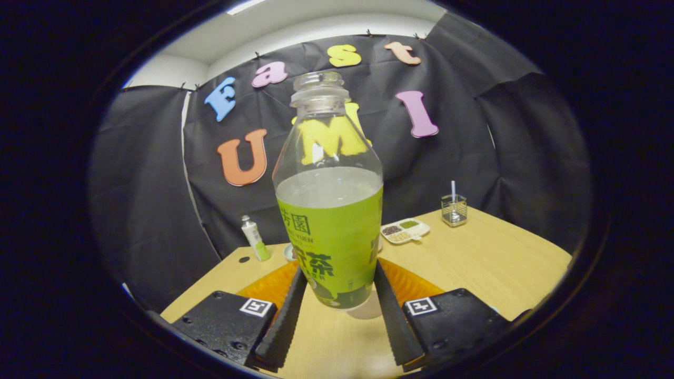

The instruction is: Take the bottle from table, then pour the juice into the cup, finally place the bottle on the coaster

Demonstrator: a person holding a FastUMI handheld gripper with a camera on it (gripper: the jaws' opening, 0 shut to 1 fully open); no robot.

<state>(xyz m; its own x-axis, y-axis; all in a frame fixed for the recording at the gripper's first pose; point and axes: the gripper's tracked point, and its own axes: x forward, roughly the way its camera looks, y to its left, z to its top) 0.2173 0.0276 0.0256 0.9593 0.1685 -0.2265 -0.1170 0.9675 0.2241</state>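
A clear uncapped bottle (pixel 330 210) with a green label stands upright between my fingers. It is about half full of pale liquid. My gripper (pixel 339 268) is shut on the bottle, one finger (pixel 284 321) pressed against each side of its lower body. The bottle's base is low over the wooden table (pixel 474 263) with a shadow beside it; I cannot tell if it touches the wood. An orange ribbed coaster (pixel 413 284) lies just beyond the bottle, partly hidden by it and the fingers.
Beyond the coaster, a small white and green tube (pixel 254 238) stands by a small round dish (pixel 288 252). A white divided tray of seeds (pixel 404 230) and a wire mesh holder with a straw (pixel 454 209) sit further right.
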